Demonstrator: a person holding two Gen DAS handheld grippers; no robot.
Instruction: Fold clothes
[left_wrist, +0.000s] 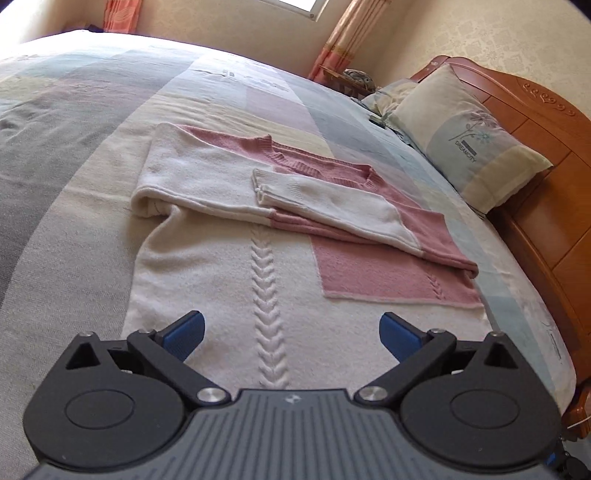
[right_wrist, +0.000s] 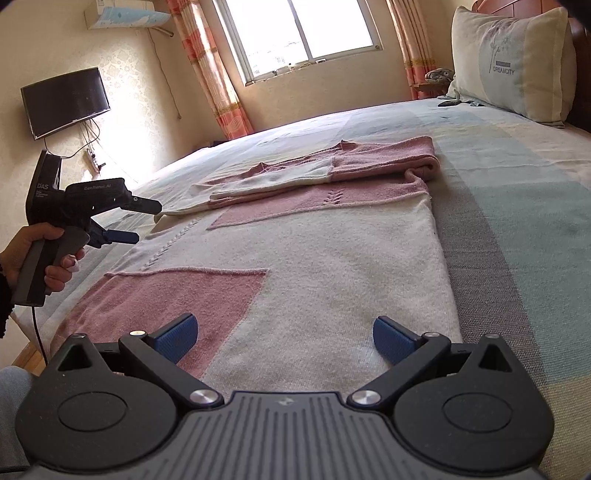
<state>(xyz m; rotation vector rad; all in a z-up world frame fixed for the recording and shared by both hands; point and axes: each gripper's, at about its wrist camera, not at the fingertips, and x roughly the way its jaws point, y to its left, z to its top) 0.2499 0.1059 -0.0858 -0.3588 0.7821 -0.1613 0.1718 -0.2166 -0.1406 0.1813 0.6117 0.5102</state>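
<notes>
A pink and white knitted sweater (left_wrist: 236, 258) lies flat on the bed, both sleeves folded in across its chest. One white sleeve cuff (left_wrist: 295, 188) rests on top. My left gripper (left_wrist: 291, 332) hovers open over the sweater's lower white part, holding nothing. In the right wrist view the same sweater (right_wrist: 314, 251) stretches away from me, with a pink patch (right_wrist: 166, 295) near the hem. My right gripper (right_wrist: 284, 338) stands open above the hem, empty. A person's hand (right_wrist: 40, 251) holds the left gripper (right_wrist: 142, 221) over the sweater's left edge.
The bed has a pastel patchwork cover (left_wrist: 74, 122) and a wooden headboard (left_wrist: 546, 155) with a pillow (left_wrist: 469, 140). A window (right_wrist: 299, 33) with orange curtains (right_wrist: 207, 70) and a wall television (right_wrist: 64, 99) stand beyond the bed. A small dark object (right_wrist: 448, 103) lies near the pillow.
</notes>
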